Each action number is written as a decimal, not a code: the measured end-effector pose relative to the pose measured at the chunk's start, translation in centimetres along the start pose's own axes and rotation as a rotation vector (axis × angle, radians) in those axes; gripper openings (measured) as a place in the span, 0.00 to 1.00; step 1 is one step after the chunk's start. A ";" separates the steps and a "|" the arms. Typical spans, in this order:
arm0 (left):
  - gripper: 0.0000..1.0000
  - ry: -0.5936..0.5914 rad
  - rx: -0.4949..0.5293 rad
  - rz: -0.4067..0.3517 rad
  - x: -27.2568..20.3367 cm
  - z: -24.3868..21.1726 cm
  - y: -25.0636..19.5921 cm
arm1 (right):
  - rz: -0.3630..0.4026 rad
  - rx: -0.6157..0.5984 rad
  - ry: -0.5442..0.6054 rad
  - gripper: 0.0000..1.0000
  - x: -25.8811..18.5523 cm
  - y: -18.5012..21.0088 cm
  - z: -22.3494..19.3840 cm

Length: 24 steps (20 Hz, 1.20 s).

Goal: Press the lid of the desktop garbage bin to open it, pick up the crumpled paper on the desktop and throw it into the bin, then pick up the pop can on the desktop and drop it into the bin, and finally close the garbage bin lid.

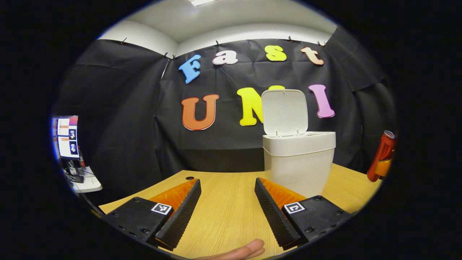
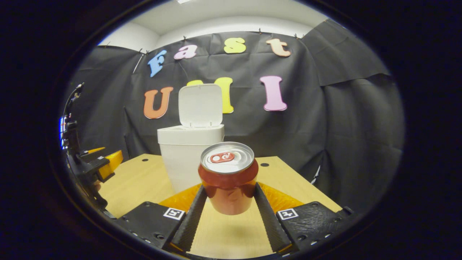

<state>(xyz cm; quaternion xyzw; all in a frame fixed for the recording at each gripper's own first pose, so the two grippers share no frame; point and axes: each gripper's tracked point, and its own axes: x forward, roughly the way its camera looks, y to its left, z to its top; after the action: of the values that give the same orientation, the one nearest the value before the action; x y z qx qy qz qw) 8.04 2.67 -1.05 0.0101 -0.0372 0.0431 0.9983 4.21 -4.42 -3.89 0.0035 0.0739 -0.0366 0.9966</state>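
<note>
Red pop can (image 2: 228, 180) upright, clamped in right tongs (image 2: 228, 209) above the surface (image 2: 137, 184), bin (image 2: 189, 151) with lid (image 2: 200, 104) up just ahead-left; left tongs (image 1: 227, 202) wide, empty.

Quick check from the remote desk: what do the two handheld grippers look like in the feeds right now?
The left gripper and right gripper look alike: blocky black bodies with screw heads, each carrying two small square black-and-white marker tags, and long ribbed fingers backed by orange ridged panels.
</note>
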 end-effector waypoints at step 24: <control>0.97 0.057 0.015 -0.042 -1.4 -1.4 0.7 | 0.148 -0.103 -0.099 0.77 1.4 6.2 13.4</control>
<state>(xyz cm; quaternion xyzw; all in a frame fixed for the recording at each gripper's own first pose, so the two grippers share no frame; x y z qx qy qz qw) 6.67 3.27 -2.54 0.0174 -0.0082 0.0225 0.9996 7.98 1.47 9.15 -0.0442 0.0258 0.0409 0.9979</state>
